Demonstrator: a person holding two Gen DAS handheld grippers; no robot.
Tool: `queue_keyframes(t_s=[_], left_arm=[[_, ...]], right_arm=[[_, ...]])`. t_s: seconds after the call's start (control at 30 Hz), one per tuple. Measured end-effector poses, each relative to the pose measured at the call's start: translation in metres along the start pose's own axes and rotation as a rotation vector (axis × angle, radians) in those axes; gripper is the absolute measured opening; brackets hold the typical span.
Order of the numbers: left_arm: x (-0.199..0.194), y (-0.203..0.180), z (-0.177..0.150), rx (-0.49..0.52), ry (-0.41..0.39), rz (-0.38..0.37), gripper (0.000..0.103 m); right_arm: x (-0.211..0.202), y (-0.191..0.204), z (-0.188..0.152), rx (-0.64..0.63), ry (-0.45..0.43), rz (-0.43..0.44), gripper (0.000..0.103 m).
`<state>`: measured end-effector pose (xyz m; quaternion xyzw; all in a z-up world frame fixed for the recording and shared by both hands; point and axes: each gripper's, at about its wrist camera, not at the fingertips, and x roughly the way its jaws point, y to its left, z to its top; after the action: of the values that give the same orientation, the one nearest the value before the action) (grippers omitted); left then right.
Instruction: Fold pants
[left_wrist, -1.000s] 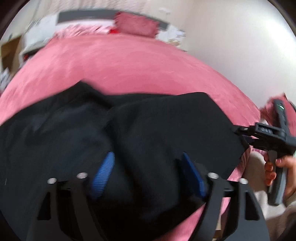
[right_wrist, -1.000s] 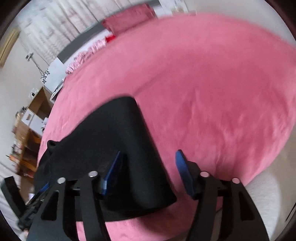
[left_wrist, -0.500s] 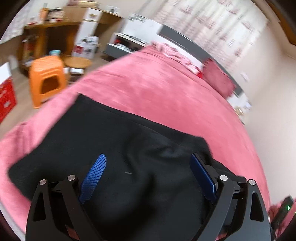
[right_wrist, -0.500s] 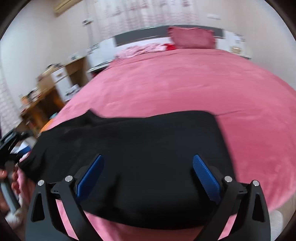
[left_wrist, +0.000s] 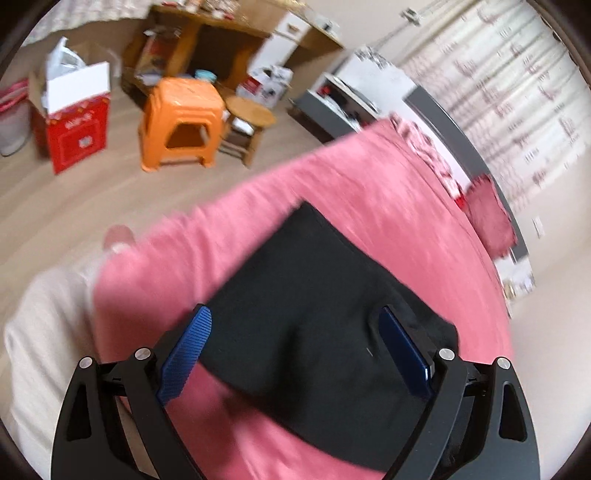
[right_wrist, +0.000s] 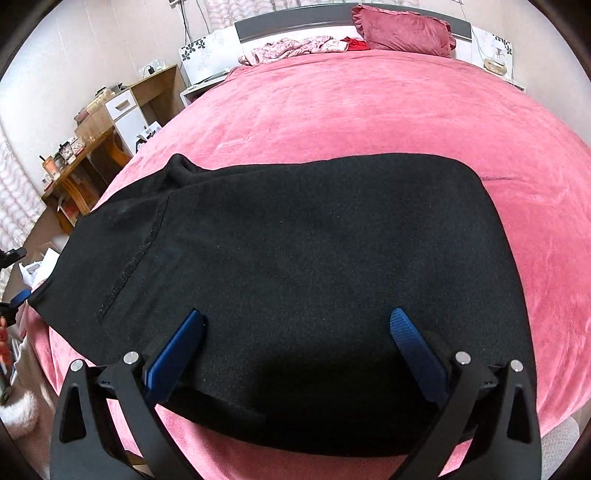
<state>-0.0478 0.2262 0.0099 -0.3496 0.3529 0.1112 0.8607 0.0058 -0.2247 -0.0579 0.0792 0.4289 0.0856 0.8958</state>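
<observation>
Black pants (right_wrist: 295, 266) lie folded in a flat rectangle on the pink bed cover (right_wrist: 369, 110), near the bed's front edge. In the left wrist view the same pants (left_wrist: 314, 295) lie blurred on the pink cover (left_wrist: 369, 192). My right gripper (right_wrist: 295, 325) is open and empty, its blue fingers just above the pants' near edge. My left gripper (left_wrist: 295, 325) is open and empty, held over the pants' left end. A part of the left gripper shows at the far left of the right wrist view (right_wrist: 14, 299).
An orange stool (left_wrist: 181, 122), a small round wooden stool (left_wrist: 251, 118), a red and white box (left_wrist: 74, 118) and a wooden desk (left_wrist: 221, 40) stand on the floor left of the bed. A dark pink pillow (right_wrist: 402, 29) and crumpled clothes (right_wrist: 295, 48) lie at the headboard.
Both grippers let go of the pants and drew back. The left gripper swung to the left, so the floor and stools came into its view. The pants now lie flat.
</observation>
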Motion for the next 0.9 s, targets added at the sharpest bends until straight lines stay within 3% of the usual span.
queue_keyframes(t_s=[0.13, 0.4, 0.7, 0.77, 0.8, 0.9], left_arm=[[0.018, 0.012, 0.015, 0.057, 0.038, 0.032, 0.091], [0.055, 0.004, 0.018, 0.309, 0.164, 0.01, 0.091], [0.072, 0.002, 0.008, 0.391, 0.227, 0.066, 0.09], [0.072, 0.0, 0.006, 0.406, 0.235, 0.072, 0.075], [0.072, 0.0, 0.006, 0.403, 0.243, 0.064, 0.061], [0.069, 0.002, 0.006, 0.393, 0.239, 0.056, 0.049]], right_arm=[[0.001, 0.001, 0.001, -0.002, 0.001, -0.003, 0.101], [0.001, 0.002, 0.001, -0.002, 0.001, -0.003, 0.101], [-0.001, 0.0, -0.001, -0.004, 0.002, -0.007, 0.101], [-0.001, 0.0, -0.001, -0.004, 0.002, -0.007, 0.101], [-0.001, 0.0, -0.001, -0.004, 0.002, -0.007, 0.101], [-0.001, 0.0, -0.001, -0.004, 0.002, -0.007, 0.101]])
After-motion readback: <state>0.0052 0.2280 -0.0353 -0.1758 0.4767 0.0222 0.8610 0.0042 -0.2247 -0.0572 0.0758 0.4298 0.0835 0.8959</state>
